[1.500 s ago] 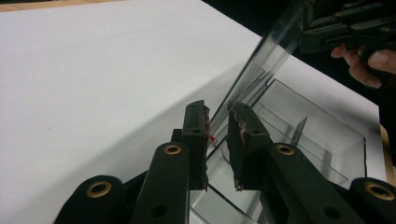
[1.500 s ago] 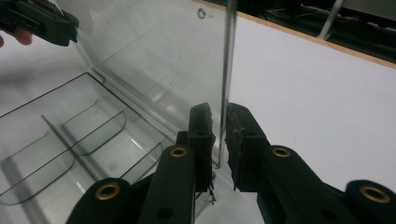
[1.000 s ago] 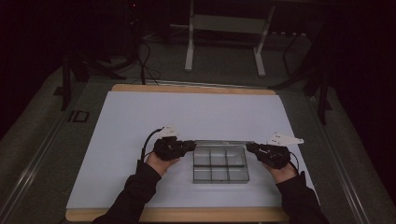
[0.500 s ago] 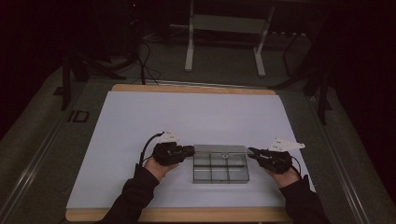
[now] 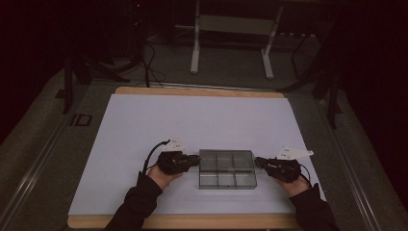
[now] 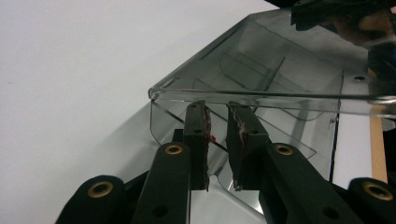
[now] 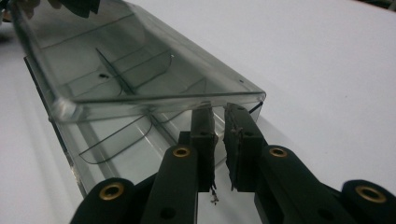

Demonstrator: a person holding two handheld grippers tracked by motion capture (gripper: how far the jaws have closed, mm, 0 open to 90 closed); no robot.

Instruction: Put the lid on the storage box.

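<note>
Box [image 5: 226, 168] sits lower centre of the high view on the white mat [image 5: 144, 125], clear, six compartments. Left gripper [image 5: 192, 160] at the box's left end, right gripper [image 5: 260, 162] at its right end. Left gripper view: jaws nearly closed, narrow gap, tips under the box's rim [image 6: 243, 95]. Right gripper view: same, jaws close together at the rim [image 7: 163, 105]. Can't tell if either is actually pinching the wall.
</note>
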